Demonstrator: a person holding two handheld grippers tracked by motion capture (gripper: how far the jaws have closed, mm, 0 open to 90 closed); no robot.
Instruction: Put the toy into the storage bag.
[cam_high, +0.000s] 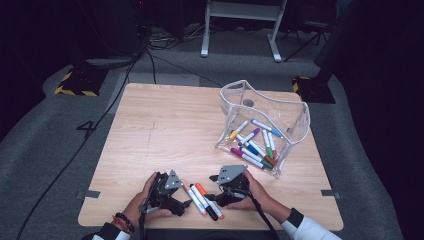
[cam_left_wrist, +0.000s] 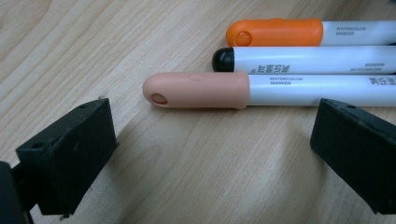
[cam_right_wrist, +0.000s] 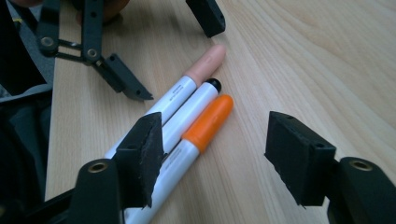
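Note:
Three markers lie side by side near the table's front edge: a peach-capped one (cam_high: 192, 196), a black-tipped one (cam_high: 204, 202) and an orange-capped one (cam_high: 210, 200). My left gripper (cam_high: 183, 192) is just left of them and open. In the left gripper view its jaws (cam_left_wrist: 212, 149) spread wide, with the peach cap (cam_left_wrist: 196, 90) just beyond the gap. My right gripper (cam_high: 211, 187) faces the markers from the right, open. In the right gripper view the orange cap (cam_right_wrist: 210, 119) lies ahead between the jaws (cam_right_wrist: 219, 154), and one jaw hangs over the white barrels.
A clear plastic pouch (cam_high: 295, 112) stands open at the table's right, with several coloured markers (cam_high: 255, 145) inside. A white frame's legs (cam_high: 240, 30) and cables (cam_high: 125, 80) are on the floor beyond the far edge of the wooden table (cam_high: 165, 125).

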